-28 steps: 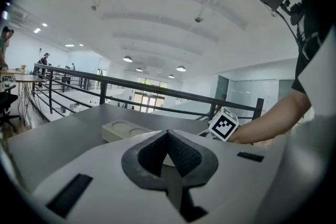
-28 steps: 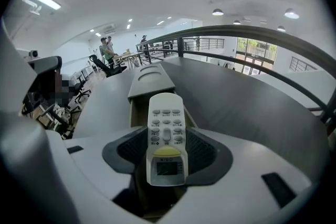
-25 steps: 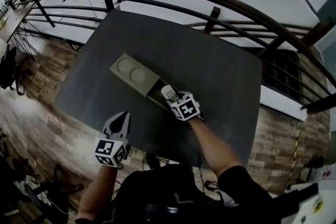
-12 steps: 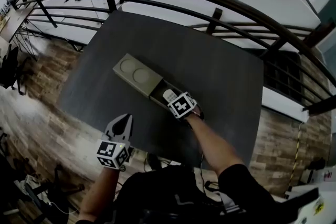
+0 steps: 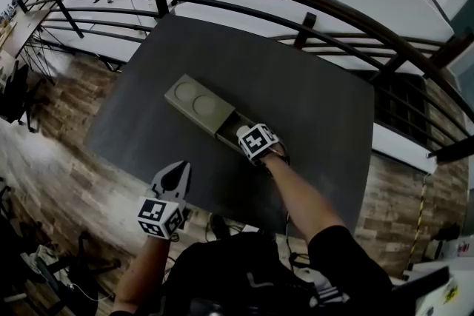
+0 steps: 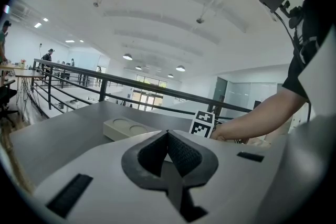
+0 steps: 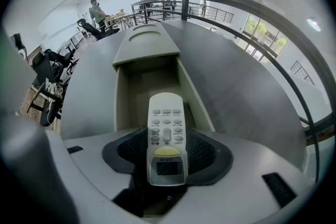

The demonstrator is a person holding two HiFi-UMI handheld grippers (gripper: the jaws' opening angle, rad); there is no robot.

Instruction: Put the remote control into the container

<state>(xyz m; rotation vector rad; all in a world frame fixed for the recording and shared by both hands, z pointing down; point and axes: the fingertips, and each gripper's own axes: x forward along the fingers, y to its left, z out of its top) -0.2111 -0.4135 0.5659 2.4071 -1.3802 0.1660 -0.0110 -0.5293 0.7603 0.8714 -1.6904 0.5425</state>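
White remote control (image 7: 166,126) pinched in right hand-held gripper (image 7: 167,150), over open container (image 7: 143,45) | left hand-held gripper (image 6: 169,150) pressed together

right gripper (image 7: 167,152) | eased lower and forward; remote control (image 7: 166,128) (in its jaws) now reaches further over open end of container (image 7: 147,42)

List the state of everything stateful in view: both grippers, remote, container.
right gripper: shut on the remote control, fingers at its display end.
remote control: held, button end pointing into the container's open compartment, not yet released.
container: open at the near end, visible compartment floor bare.
left gripper: shut, empty, apart from the container.
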